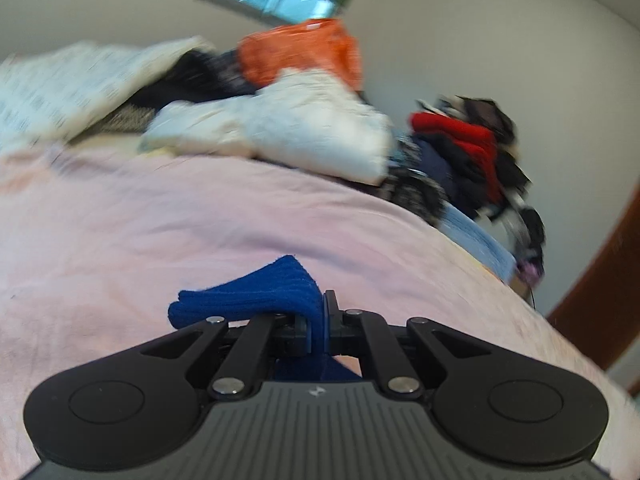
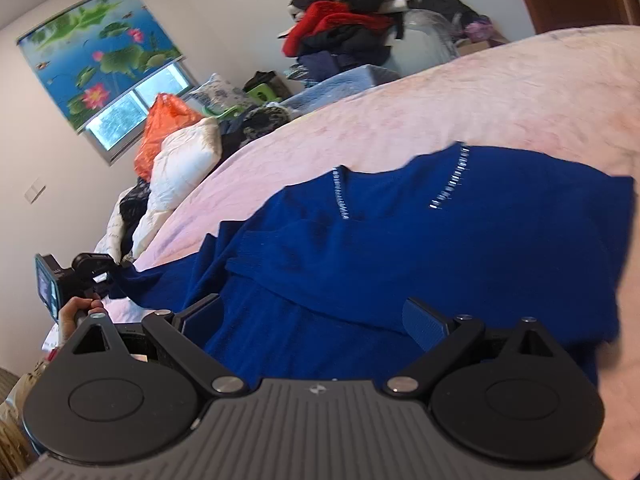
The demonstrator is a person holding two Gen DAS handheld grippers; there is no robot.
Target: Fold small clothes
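Clamping a blue sweater point(image 2: 400, 232) cuff, left gripper point(image 1: 316, 326); right gripper point(image 2: 316, 320) apart above its spread body.

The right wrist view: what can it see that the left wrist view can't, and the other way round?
Only the right wrist view shows the blue sweater spread out, its silver trim, the open right gripper, and the hand with the left tool. Only the left wrist view shows the left gripper clamped on a blue cuff. Both show the pink bedspread, orange bag and red clothes pile.
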